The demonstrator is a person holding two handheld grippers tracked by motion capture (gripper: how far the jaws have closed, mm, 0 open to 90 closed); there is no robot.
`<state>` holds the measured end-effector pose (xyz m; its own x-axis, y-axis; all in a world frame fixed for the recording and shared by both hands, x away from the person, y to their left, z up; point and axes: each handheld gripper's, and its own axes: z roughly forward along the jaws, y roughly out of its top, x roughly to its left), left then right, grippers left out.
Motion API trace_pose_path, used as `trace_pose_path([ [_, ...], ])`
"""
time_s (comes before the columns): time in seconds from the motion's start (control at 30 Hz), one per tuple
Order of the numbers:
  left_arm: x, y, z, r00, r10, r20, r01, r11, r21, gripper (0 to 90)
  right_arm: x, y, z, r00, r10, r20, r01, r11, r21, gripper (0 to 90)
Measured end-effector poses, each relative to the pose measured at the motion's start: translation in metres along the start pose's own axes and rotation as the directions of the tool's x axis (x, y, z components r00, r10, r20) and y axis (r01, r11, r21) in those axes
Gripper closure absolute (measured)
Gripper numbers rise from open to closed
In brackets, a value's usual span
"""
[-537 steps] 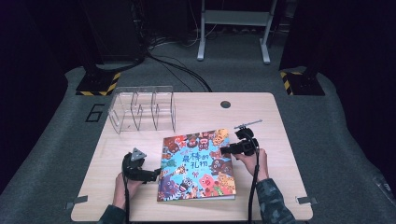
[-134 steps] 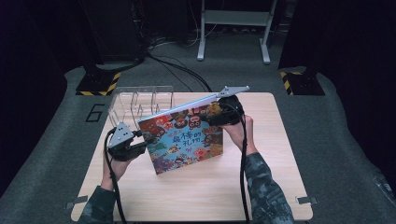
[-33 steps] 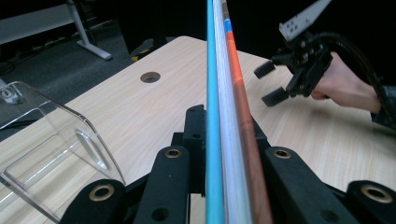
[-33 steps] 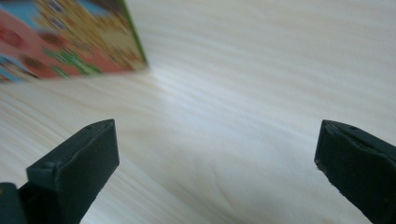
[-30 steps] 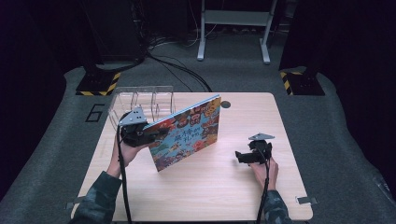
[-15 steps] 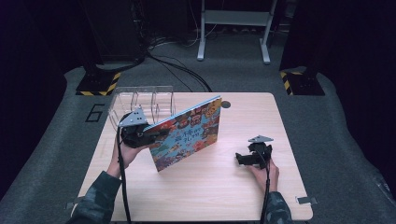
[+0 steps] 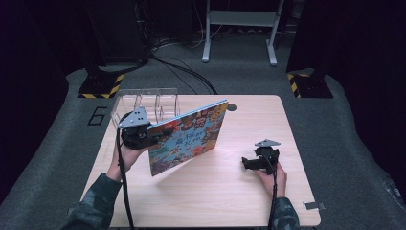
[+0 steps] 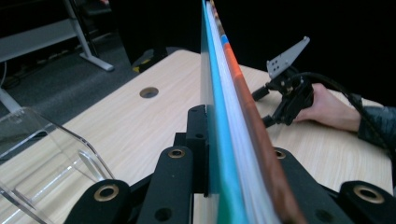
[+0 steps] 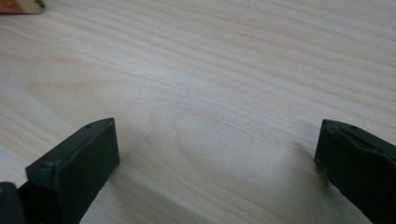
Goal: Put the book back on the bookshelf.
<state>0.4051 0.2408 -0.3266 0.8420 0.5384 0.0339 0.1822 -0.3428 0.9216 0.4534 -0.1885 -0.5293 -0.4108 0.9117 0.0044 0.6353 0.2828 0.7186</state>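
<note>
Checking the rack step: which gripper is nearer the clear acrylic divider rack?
Left. The left gripper, clamped on the colourful picture book, sits right beside the clear acrylic divider rack; the right gripper rests open far across the table.

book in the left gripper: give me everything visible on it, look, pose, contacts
The picture book is thin and hardback-looking, its cover crowded with colourful cartoon figures and large printed characters. The left gripper view shows a teal board, white page block and orange-brown board edge-on. It stands tilted on the wooden table, cover facing the person, its low corner at or near the tabletop; contact there is unclear. The left gripper is clamped on its left edge. The clear acrylic rack sits just behind, apart.
</note>
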Motion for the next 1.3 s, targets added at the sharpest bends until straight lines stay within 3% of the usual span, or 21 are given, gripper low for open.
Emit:
trace_pose_path([
  [0.4,0.0,0.011,-0.023,0.9996,-0.021,-0.02,0.019,0.9974,-0.07,80.9,0.0,0.0,0.0,1.0,-0.001,-0.001,0.001,1.0,0.0,0.0],
  [0.8,0.002,0.012,-0.047,0.9972,-0.038,-0.064,0.032,0.9958,-0.085,80.8,0.0,0.0,0.0,1.0,-0.001,-0.001,0.001,1.0,0.0,0.0],
  [1.07,0.009,0.007,-0.076,0.9911,-0.049,-0.124,0.036,0.9935,-0.108,80.7,0.0,0.0,0.0,1.0,-0.001,-0.001,0.001,1.0,0.0,0.0],
  [1.3,0.014,0.001,-0.098,0.9805,-0.07,-0.184,0.046,0.9902,-0.132,80.7,0.0,0.0,0.0,1.0,-0.001,-0.001,0.001,1.0,0.0,0.0],
])
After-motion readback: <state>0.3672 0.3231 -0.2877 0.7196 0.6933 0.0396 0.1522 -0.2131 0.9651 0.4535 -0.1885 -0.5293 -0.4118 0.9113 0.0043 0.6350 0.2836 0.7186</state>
